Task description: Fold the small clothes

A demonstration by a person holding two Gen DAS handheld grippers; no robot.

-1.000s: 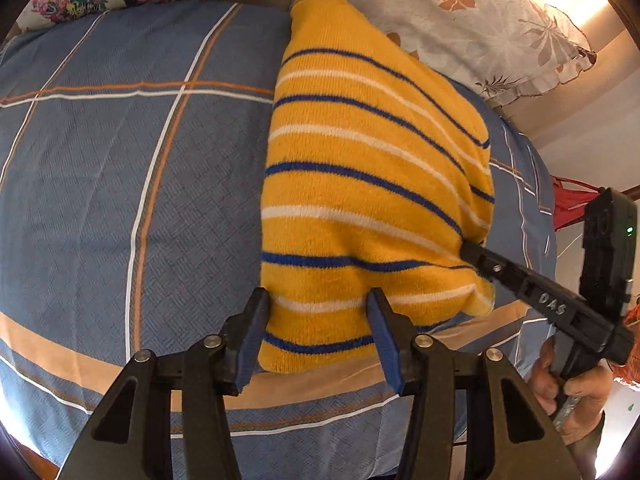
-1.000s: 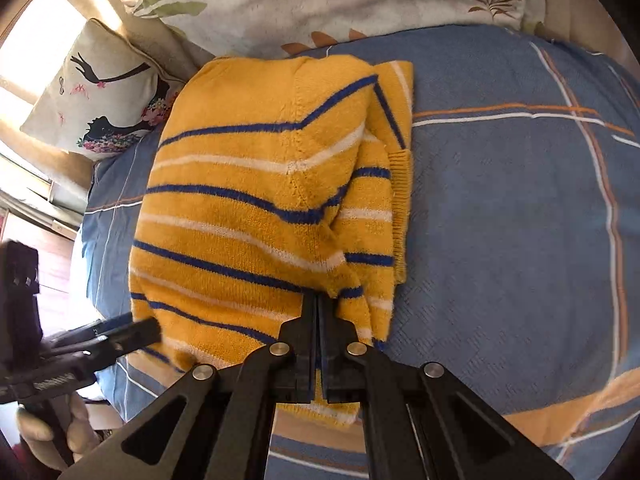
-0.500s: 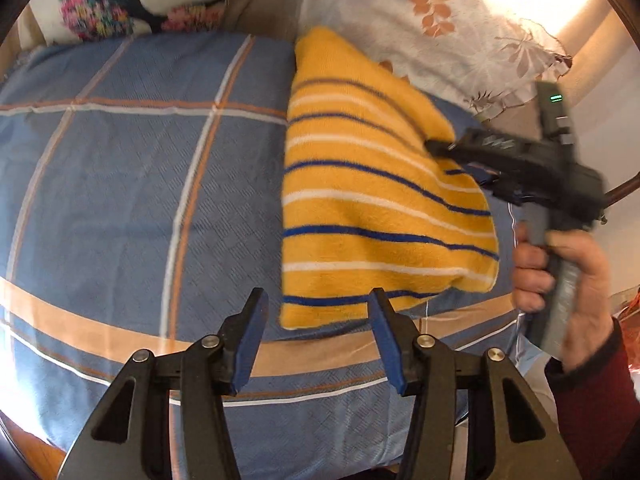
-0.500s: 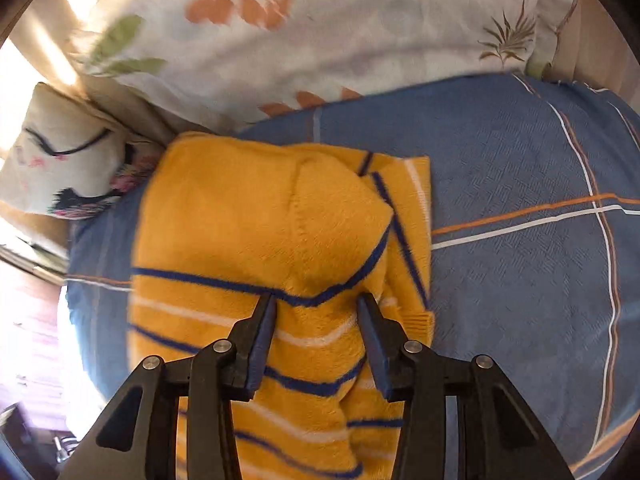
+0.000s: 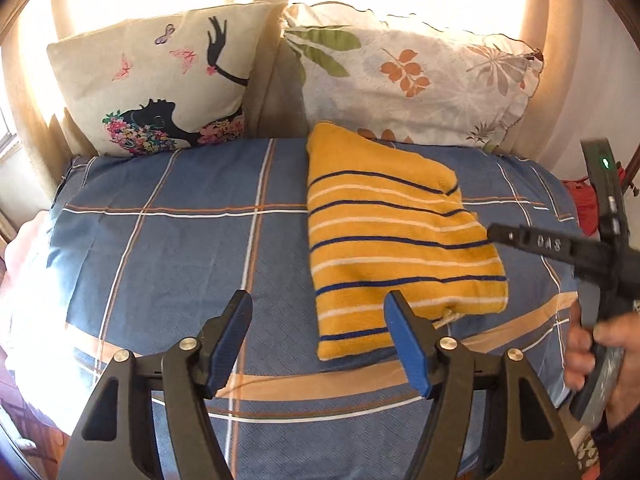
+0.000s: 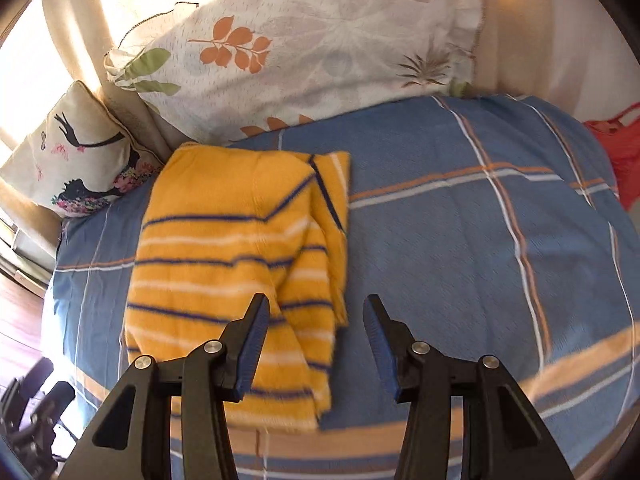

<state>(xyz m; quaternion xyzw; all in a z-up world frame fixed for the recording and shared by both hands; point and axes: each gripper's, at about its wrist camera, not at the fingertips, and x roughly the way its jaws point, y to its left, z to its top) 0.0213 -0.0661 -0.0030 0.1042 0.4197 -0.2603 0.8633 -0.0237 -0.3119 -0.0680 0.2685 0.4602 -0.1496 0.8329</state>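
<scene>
A silhouette-print cushion leans at the far left of the blue plaid bedspread, with a leaf-print pillow beside it. In front, the left gripper has just been opening and its jaws stand spread with nothing between them. The folded yellow striped sweater lies flat on the bedspread below the pillow. At the right, the right gripper, its finger lettered "DAS", has also just been opening; it stands parted and empty above the sweater's edge.
</scene>
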